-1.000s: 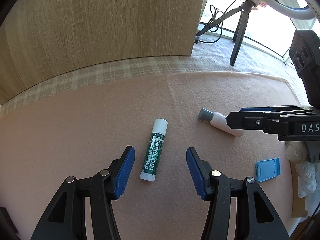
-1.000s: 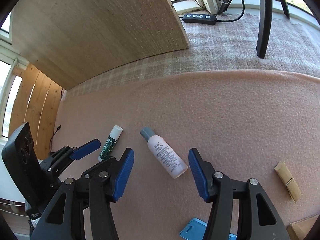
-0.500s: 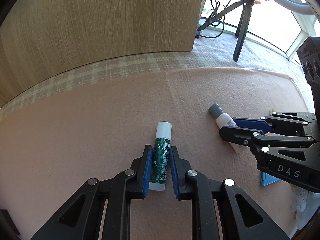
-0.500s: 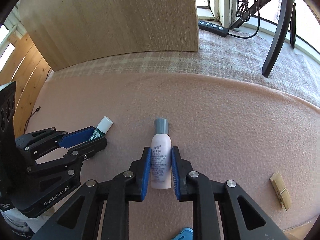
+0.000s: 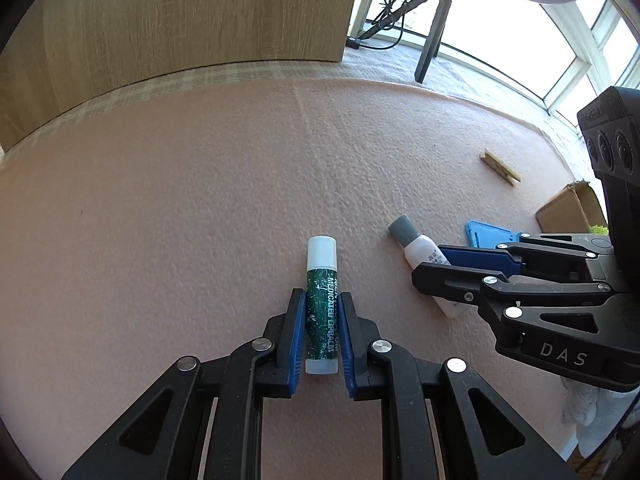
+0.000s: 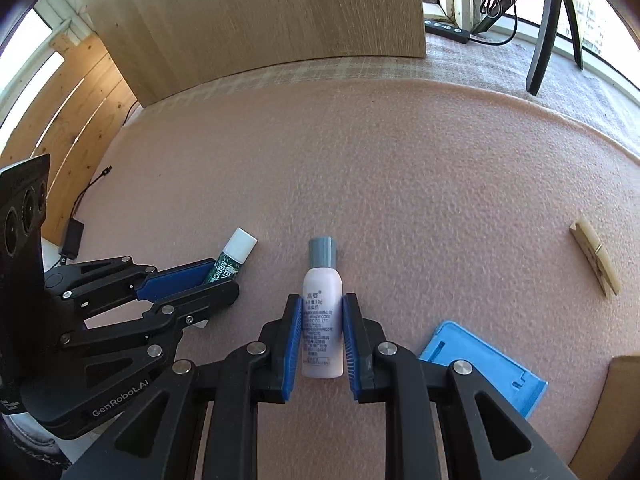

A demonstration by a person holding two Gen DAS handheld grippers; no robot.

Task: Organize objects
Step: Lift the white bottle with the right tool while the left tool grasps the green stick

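My left gripper (image 5: 321,300) is shut on a green lip balm stick (image 5: 321,284) with a white cap, over the pink mat (image 5: 200,200). My right gripper (image 6: 322,304) is shut on a small pale pink bottle (image 6: 322,320) with a grey cap. In the left wrist view the right gripper (image 5: 434,262) holds the bottle (image 5: 420,250) to the right of the lip balm. In the right wrist view the left gripper (image 6: 218,276) holds the lip balm (image 6: 234,254) to the left of the bottle.
A wooden clothespin (image 6: 596,262) lies on the mat at the right. A blue plastic piece (image 6: 486,368) lies near the front right, beside a cardboard box (image 5: 572,208). A wooden panel (image 6: 260,16) stands behind the mat. A tripod (image 6: 544,24) stands at the back right.
Both grippers closed: the left one on the lip balm, the right one on the pink bottle. In the last half second both views shifted slightly while the grips stayed shut.
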